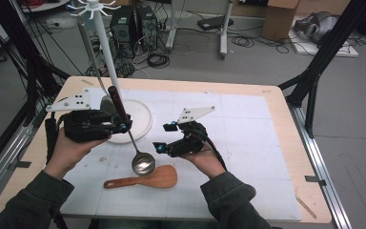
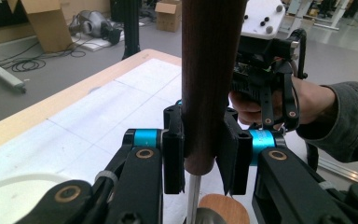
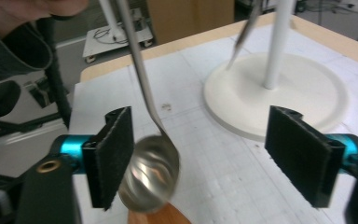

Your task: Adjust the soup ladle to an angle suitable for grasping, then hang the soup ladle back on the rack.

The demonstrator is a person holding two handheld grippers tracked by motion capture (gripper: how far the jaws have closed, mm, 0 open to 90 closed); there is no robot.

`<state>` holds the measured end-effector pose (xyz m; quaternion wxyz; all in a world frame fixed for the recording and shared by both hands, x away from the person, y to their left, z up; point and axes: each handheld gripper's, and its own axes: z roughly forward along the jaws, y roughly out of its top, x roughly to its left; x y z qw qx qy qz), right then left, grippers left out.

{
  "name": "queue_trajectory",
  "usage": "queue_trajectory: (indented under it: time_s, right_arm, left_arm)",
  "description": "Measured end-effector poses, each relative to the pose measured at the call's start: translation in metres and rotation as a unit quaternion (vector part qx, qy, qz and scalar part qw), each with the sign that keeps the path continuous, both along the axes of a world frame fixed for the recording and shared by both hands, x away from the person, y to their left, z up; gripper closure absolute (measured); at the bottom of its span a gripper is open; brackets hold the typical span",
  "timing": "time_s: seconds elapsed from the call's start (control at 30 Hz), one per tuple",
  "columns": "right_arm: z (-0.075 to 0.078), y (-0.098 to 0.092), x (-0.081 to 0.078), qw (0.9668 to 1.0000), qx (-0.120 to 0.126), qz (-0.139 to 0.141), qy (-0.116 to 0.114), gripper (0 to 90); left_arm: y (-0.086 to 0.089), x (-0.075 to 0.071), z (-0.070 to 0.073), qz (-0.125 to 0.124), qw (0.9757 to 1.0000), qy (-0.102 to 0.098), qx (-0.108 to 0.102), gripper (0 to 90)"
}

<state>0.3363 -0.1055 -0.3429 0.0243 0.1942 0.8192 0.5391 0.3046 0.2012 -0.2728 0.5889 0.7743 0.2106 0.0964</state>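
My left gripper [image 1: 119, 126] is shut on the dark wooden handle [image 2: 209, 70] of a steel ladle [image 1: 143, 163], which hangs tilted with its bowl just above the table. In the left gripper view both pads of the left gripper [image 2: 204, 149] press the handle's lower end. My right gripper [image 1: 165, 137] stands open to the right of the ladle's shaft. In the right gripper view the ladle bowl [image 3: 151, 172] hangs close to the left pad [image 3: 114, 154] of the right gripper [image 3: 205, 154], and nothing is pressed between the pads.
A wooden rice spatula [image 1: 147, 179] lies on the white mat under the ladle bowl. A white utensil stand [image 1: 106, 47] with a round base [image 1: 140, 119] rises behind my left gripper, and a metal utensil [image 1: 93, 62] hangs from it. Cables and boxes lie on the floor beyond the table.
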Motion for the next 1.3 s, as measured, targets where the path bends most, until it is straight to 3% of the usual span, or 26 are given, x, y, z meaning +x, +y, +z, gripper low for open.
queue_trajectory:
  time_s: [0.23,0.53,0.77,1.3]
  right_arm:
    - [-0.008,-0.020,-0.001,0.9988,0.003,-0.048,-0.007,16.7]
    - [-0.018,-0.056,-0.004,0.9967,-0.012,-0.080,-0.008,15.5]
    - [-0.028,-0.088,-0.010,0.9935,-0.004,-0.114,-0.001,12.8]
    - [-0.038,-0.119,-0.017,0.9897,-0.015,-0.141,0.014,10.2]
  left_arm:
    - [0.003,0.000,0.007,0.001,1.0000,-0.006,0.006,73.4]
    - [0.009,0.001,0.018,0.000,0.9998,-0.016,0.009,73.4]
    - [0.014,0.006,0.027,0.000,0.9997,-0.022,0.011,73.4]
    - [0.027,0.027,0.049,-0.001,0.9995,-0.030,0.012,73.4]
